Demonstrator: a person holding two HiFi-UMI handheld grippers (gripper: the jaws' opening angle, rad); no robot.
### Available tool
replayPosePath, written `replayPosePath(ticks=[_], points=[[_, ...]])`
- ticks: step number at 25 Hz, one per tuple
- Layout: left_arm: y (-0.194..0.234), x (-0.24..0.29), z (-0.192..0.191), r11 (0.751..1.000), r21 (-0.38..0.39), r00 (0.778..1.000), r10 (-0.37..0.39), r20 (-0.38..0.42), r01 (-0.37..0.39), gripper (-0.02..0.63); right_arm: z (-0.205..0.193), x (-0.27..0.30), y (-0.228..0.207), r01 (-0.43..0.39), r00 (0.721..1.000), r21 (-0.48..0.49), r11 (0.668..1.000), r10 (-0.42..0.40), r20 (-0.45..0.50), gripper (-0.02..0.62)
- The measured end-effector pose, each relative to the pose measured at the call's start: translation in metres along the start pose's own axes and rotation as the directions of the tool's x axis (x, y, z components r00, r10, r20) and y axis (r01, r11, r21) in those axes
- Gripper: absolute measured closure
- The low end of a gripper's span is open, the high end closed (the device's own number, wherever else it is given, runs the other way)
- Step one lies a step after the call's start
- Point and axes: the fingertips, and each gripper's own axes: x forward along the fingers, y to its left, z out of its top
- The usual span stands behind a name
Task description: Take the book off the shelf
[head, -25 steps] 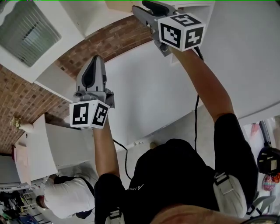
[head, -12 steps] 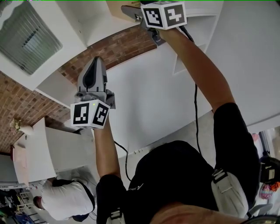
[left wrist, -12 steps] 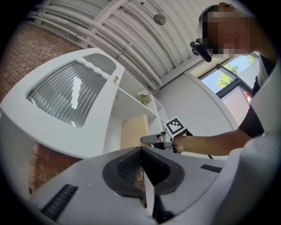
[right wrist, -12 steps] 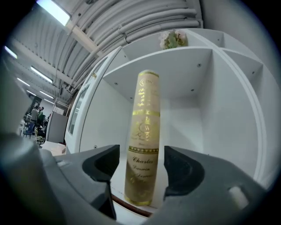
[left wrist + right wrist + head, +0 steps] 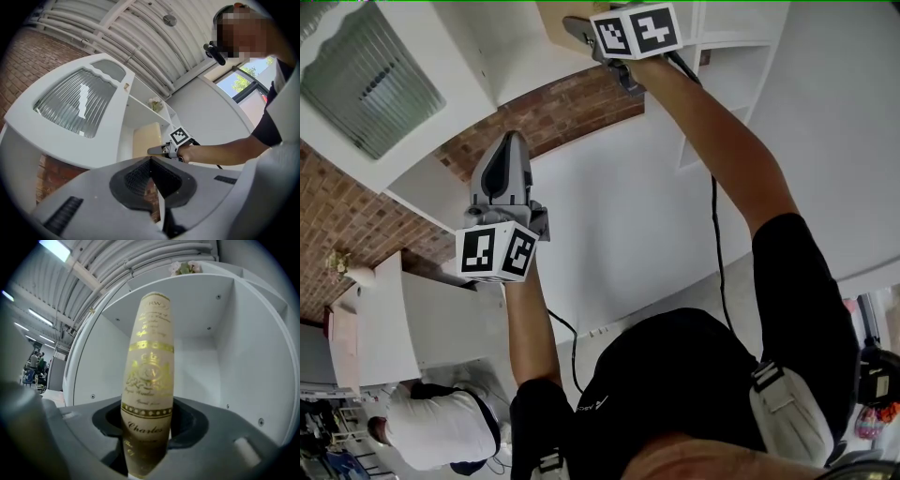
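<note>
A cream book (image 5: pixel 149 380) with gold print on its spine stands upright in a white shelf compartment (image 5: pixel 206 319). Its spine sits between the jaws of my right gripper (image 5: pixel 147 427), which are closing; thin slivers of gap still show beside the pads. In the head view the right gripper (image 5: pixel 574 24) reaches up to the book (image 5: pixel 555 13) at the top edge. From the left gripper view the same book (image 5: pixel 145 138) and right gripper (image 5: pixel 154 151) show ahead. My left gripper (image 5: pixel 508 142) hangs lower left, shut and empty, its jaws (image 5: pixel 152 161) meeting.
The white shelf unit (image 5: pixel 722 75) has more compartments to the right. A brick wall (image 5: pixel 553 108) runs behind it. A ribbed ceiling panel (image 5: pixel 366 75) is at upper left. A person in a white shirt (image 5: pixel 441 427) is at lower left. A cable (image 5: pixel 715 244) trails from my right arm.
My right gripper has moved up and left to the shelf, its marker cube turning. The left gripper has drifted slightly down and right, still shut.
</note>
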Motion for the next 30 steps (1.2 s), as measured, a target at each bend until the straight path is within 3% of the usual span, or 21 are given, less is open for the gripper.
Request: replayPosePath(ticks=[8, 14, 20, 30], points=[[0.001, -0.007, 0.004, 1.0, 0.002, 1.0, 0.007, 0.003, -0.007, 0.607, 0.014, -0.017, 0.009, -0.018, 0.996, 0.001, 1.0, 0.018, 0.091, 0.393], [-0.021, -0.016, 0.005, 1.0, 0.019, 1.0, -0.004, 0.023, 0.004, 0.607, 0.026, -0.089, 0.02, -0.06, 0.974, 0.0, 0.998, 0.059, 0.22, 0.393], [-0.032, -0.025, 0.029, 0.999, 0.044, 0.999, -0.008, 0.043, 0.006, 0.607, 0.032, -0.158, 0.04, -0.084, 0.953, -0.018, 0.996, 0.086, 0.291, 0.394], [-0.064, -0.041, 0.027, 0.999, 0.046, 0.996, -0.003, 0.087, -0.001, 0.607, -0.042, -0.24, 0.061, -0.094, 0.947, 0.007, 0.996, 0.087, 0.31, 0.393]])
